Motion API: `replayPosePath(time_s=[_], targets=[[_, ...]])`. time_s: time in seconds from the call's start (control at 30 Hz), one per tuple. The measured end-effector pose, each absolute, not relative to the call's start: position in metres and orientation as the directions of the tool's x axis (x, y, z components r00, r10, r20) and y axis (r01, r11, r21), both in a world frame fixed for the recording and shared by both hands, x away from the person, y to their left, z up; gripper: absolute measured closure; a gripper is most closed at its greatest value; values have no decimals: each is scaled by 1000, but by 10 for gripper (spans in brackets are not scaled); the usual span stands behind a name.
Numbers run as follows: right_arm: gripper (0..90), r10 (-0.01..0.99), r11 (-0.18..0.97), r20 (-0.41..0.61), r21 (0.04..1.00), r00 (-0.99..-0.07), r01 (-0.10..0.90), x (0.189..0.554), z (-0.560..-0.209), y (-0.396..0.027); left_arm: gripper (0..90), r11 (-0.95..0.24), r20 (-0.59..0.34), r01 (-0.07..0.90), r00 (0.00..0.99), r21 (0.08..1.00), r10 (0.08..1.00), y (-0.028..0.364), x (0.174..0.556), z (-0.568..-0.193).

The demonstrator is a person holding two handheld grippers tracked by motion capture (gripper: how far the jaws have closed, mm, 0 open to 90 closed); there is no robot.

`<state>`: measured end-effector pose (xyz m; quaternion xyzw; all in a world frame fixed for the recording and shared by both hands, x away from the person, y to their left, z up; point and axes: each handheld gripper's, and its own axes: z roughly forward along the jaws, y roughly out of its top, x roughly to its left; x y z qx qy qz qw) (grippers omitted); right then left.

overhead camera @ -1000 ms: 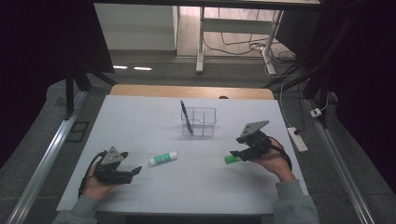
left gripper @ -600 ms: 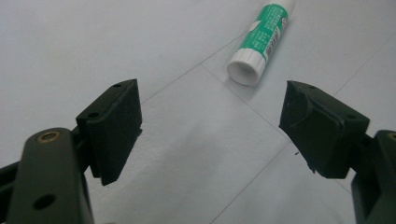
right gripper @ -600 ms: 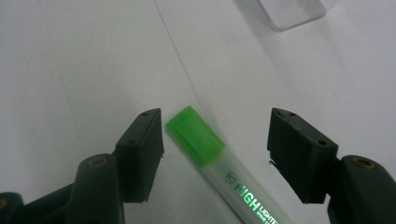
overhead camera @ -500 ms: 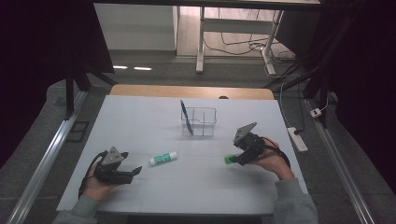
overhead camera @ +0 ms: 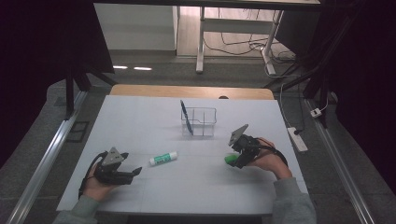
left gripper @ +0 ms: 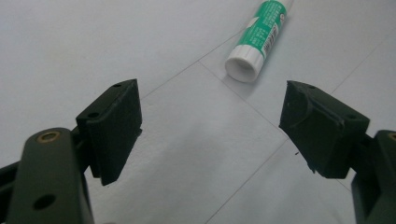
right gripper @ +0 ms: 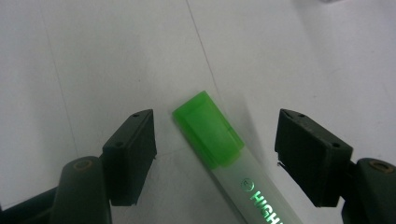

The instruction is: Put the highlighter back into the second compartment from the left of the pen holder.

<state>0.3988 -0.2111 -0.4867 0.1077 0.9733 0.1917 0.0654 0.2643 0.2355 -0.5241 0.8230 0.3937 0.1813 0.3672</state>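
On the white table (overhead camera: 140,126), the high view places the right gripper (overhead camera: 235,157) at the right, directly over a green highlighter (overhead camera: 229,159), of which a small green end shows beside the gripper body. The right gripper view supplies the detail: the highlighter (right gripper: 219,144) lies flat on the table between the two jaws, green cap pointing away from the camera, with a gap on each side. The pads do not touch it. The jaws have just been opening and stand wide. The barrel is cut off at the bottom edge, and its lettering reads in part only.

The left gripper (overhead camera: 130,173) rests at the left of the high view, jaws wide and holding nothing. The left gripper view shows a green-and-white glue stick (left gripper: 258,39) lying ahead of the jaws, well clear of them; its far end is cut off at the top edge. The high view alone shows the clear plastic organizer (overhead camera: 200,122) standing at mid-table, with a dark pen-like item leaning in it; its type cannot be determined.
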Motion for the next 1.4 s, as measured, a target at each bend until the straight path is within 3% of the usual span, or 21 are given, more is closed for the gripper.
replayPosePath(time_s=[0.4,0.63,0.87,1.0,1.27,1.4], targets=[[316,232,926,-46,317,-972,206,405,-499,-207,205,-420,11,514,624,748,782,236,263,-524],[396,220,927,-20,315,-975,203,405,-498,-208,205,-422,12,515,623,746,782,235,262,-524],[664,164,930,-34,339,-986,143,403,-496,-214,205,-425,18,506,628,750,778,233,258,-523],[667,132,937,-74,334,-988,100,399,-496,-211,205,-424,17,507,626,751,779,233,259,-523],[669,147,936,-70,331,-987,116,397,-492,-212,205,-426,19,507,627,749,779,234,259,-523],[669,161,914,-91,389,-983,114,398,-483,-214,205,-427,19,507,627,749,779,234,259,-523]])
